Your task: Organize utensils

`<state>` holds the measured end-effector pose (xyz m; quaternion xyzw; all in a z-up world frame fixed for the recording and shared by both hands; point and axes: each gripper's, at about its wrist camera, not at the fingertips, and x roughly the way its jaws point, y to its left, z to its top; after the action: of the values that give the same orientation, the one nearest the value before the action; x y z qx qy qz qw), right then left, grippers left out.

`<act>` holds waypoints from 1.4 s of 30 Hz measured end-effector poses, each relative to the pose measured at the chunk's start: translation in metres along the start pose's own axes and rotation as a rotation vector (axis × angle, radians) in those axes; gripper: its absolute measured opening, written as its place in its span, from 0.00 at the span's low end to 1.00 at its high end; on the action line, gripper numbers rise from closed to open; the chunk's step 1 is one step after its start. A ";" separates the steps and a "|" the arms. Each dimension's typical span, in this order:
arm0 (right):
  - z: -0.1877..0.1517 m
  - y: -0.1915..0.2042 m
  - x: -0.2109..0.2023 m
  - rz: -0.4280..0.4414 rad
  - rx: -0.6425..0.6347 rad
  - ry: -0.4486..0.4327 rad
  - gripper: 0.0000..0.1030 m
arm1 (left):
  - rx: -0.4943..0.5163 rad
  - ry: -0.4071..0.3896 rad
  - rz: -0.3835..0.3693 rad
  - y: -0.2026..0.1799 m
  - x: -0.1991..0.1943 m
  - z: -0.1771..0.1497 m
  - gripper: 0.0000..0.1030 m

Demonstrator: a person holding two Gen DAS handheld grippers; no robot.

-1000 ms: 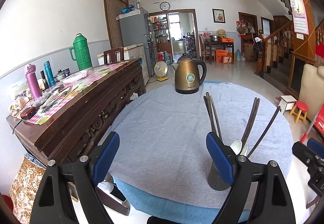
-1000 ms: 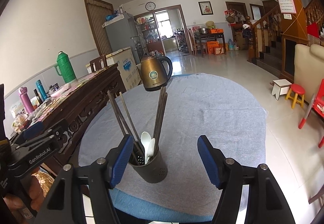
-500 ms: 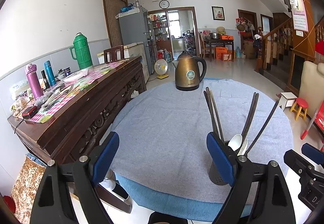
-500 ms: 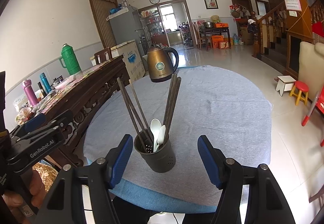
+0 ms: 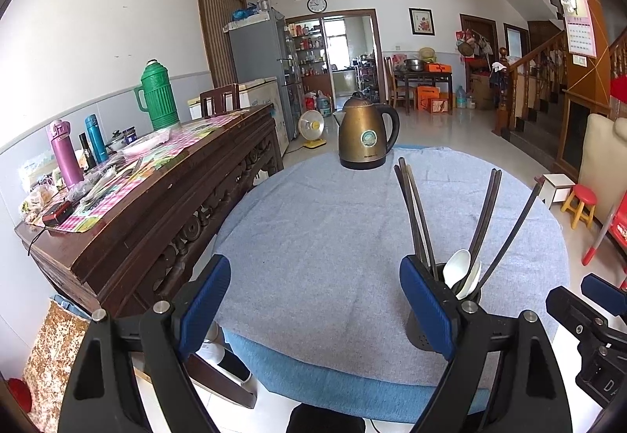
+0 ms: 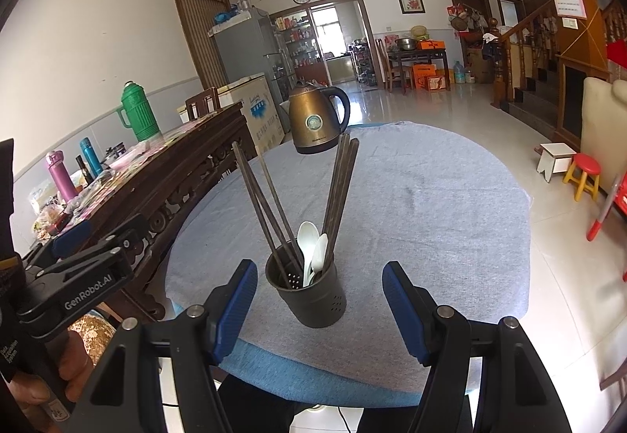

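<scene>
Perforated holder (image 6: 313, 299) unobstructed from right.

A bronze electric kettle (image 5: 366, 137) stands at the far edge of the round worktop's grey-blue cloth (image 5: 333, 237). A green ribbed thermos (image 5: 158, 96) and a magenta bottle (image 5: 64, 153) stand on the dark carved wooden sideboard (image 5: 156, 221) beside it.

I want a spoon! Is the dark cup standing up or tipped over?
Standing up. The dark cup sits flat on the blue cloth, open mouth upward, with white spoons and chopsticks sticking up out of it.
</scene>
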<state>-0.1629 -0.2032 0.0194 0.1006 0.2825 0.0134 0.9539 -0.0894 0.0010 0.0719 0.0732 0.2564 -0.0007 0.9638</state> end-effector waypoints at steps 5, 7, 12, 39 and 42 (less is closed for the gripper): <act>0.002 0.001 0.000 0.004 -0.003 -0.001 0.68 | -0.004 0.003 0.004 0.002 0.001 -0.002 0.86; 0.001 0.001 0.001 0.004 -0.003 0.002 0.68 | -0.005 0.005 0.007 0.003 0.001 -0.002 0.86; 0.001 0.003 0.000 0.007 -0.007 0.003 0.68 | -0.005 0.005 0.009 0.004 0.001 -0.002 0.86; 0.007 0.018 -0.004 -0.006 -0.045 -0.013 0.68 | -0.013 -0.002 -0.001 0.012 -0.001 -0.005 0.86; 0.008 0.019 -0.005 -0.013 -0.048 -0.016 0.68 | -0.014 -0.005 -0.003 0.013 -0.002 -0.006 0.86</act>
<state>-0.1626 -0.1864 0.0324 0.0760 0.2752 0.0130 0.9583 -0.0939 0.0149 0.0701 0.0661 0.2543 -0.0008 0.9649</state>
